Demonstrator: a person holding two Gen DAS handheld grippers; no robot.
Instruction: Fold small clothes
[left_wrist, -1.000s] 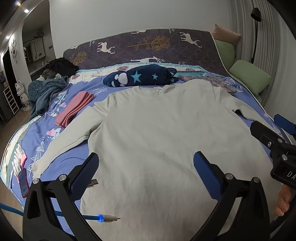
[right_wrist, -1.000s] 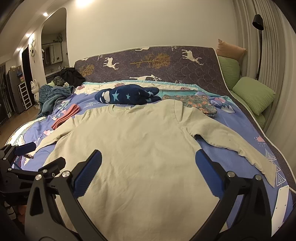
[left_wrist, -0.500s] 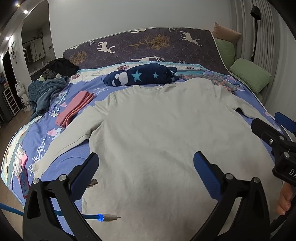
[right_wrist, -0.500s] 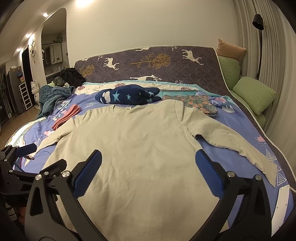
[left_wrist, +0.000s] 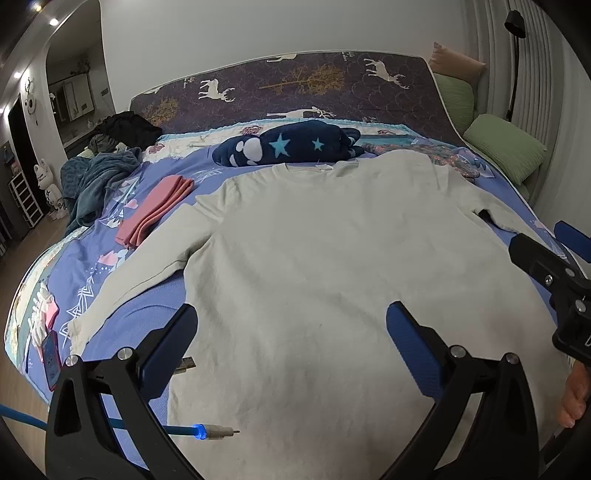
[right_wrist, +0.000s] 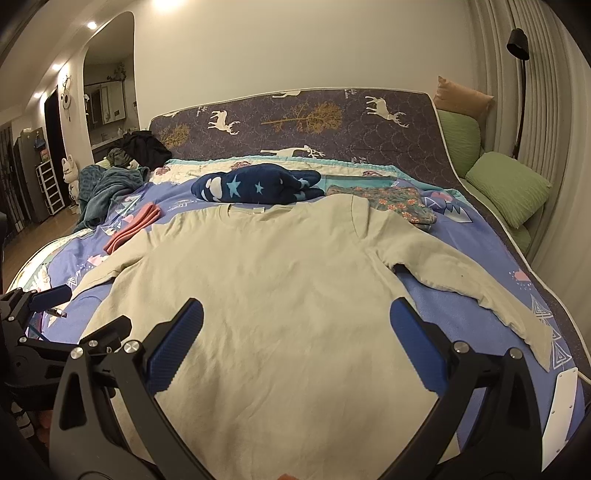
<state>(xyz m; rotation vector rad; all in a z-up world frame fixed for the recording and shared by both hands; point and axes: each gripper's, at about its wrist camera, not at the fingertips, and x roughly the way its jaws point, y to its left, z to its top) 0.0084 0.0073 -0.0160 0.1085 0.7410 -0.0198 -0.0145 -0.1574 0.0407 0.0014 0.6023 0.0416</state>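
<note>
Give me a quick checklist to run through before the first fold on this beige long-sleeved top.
1. Beige long-sleeved top spread flat on the blue patterned bedsheet: ok.
2. Both sleeves laid out to the sides, not tucked under: ok.
3. Left gripper jaws wide apart, nothing held: ok.
4. Right gripper jaws wide apart, nothing held: ok.
5. Blue charging cable off the cloth: not ok, its plug tip lies at the hem near the left gripper.
6. Folded pink cloth apart from the left sleeve: cannot tell, they lie very close.
</note>
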